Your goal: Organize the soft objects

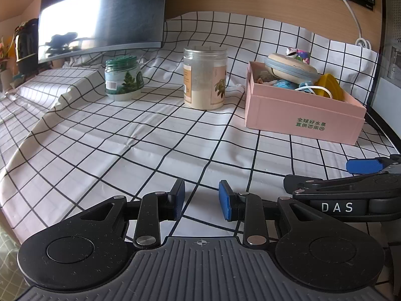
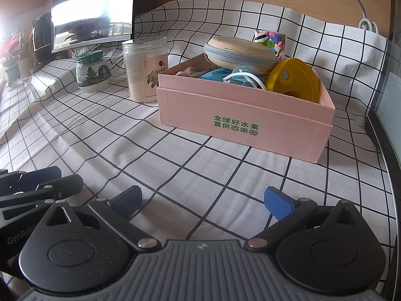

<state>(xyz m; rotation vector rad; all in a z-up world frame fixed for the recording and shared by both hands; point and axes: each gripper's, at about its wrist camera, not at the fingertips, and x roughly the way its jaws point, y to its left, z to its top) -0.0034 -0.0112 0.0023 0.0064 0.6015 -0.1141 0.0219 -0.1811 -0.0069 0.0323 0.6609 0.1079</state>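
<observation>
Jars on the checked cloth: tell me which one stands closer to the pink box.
The taller clear jar with the flower label and pale powder, just left of the pink box. The short green-lidded jar stands farther left.

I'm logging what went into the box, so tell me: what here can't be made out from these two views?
- Bottom of the pink box: both views, hidden by its front wall and by the zip pouch and yellow lid on top.
- Patterned item behind the box: mostly hidden by the pouch.
- Green jar label text: too small.
- Monitor: washed out by glare, cut by the top edge.
</observation>
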